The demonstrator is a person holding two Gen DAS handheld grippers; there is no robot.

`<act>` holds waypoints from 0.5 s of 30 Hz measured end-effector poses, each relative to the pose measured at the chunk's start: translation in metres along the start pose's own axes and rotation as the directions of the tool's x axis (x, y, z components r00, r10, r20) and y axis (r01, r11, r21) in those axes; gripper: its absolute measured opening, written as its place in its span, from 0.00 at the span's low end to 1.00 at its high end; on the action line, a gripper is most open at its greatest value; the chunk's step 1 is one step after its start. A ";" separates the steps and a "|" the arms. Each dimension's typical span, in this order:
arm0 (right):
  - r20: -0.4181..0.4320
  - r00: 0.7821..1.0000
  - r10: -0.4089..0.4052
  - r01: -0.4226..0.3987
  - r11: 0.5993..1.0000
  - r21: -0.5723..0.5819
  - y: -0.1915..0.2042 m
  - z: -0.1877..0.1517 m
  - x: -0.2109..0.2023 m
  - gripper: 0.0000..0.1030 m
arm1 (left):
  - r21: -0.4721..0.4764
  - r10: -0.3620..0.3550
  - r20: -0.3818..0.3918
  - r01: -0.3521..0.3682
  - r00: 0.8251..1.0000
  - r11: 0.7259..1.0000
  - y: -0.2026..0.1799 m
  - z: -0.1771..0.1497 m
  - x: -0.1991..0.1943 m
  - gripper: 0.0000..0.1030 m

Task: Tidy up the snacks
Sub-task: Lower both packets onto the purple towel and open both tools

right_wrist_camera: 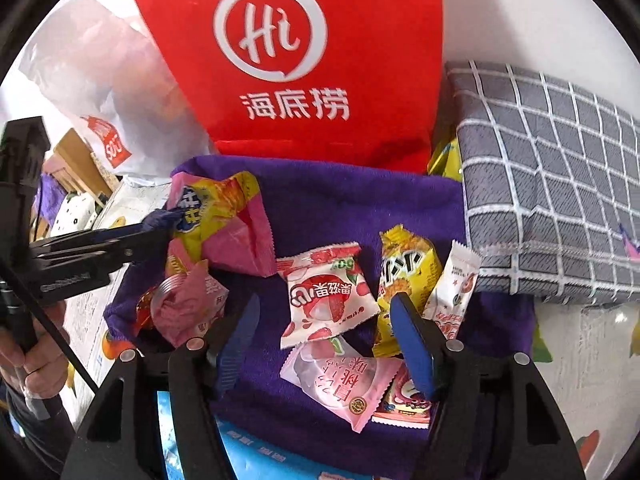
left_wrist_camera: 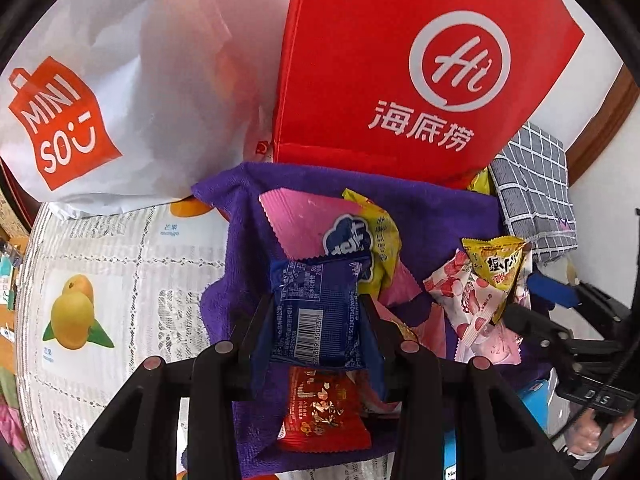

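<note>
Your left gripper [left_wrist_camera: 316,304] is clamped on a blue packet [left_wrist_camera: 318,312] — red packet [left_wrist_camera: 322,412] beneath it. Your right gripper [right_wrist_camera: 324,316] stands open, nothing pressed — a strawberry packet [right_wrist_camera: 328,292] lies just ahead between its fingers on the purple towel [right_wrist_camera: 340,200].

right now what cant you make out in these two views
- Left wrist view: the blue packet in the left tongs shows only its back, and it hides part of the red packet.
- Both views: the red bag top is cut off, contents unseen.
- Right wrist view: the yellow item behind the checked cloth.
</note>
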State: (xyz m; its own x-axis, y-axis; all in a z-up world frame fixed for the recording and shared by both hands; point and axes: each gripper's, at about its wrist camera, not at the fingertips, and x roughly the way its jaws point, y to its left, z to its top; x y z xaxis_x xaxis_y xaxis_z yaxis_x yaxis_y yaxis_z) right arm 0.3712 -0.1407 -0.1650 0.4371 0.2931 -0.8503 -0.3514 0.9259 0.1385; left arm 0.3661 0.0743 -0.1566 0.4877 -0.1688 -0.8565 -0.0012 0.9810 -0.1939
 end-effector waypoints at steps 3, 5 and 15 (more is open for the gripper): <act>0.023 1.000 -0.011 0.011 1.000 -0.010 0.002 0.001 -0.009 0.65 | -0.007 -0.004 -0.015 0.004 1.000 1.000 0.000 0.000 0.005 0.38; 0.039 0.999 -0.009 0.010 1.000 -0.018 0.003 0.002 -0.014 0.65 | -0.009 -0.004 -0.028 0.004 1.000 1.000 0.000 0.000 0.008 0.38; 0.095 0.995 -0.011 0.011 1.000 -0.001 0.002 0.003 -0.034 0.65 | -0.034 -0.040 -0.053 0.039 0.998 0.999 -0.001 0.000 0.015 0.42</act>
State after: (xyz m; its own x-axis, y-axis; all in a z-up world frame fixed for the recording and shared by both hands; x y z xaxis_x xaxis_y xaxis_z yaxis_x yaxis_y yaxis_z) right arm 0.3585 -0.1481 -0.1343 0.5173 0.3040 -0.8000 -0.3471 0.9290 0.1286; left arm 0.3739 0.0712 -0.1692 0.4405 -0.2132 -0.8721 -0.0122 0.9699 -0.2432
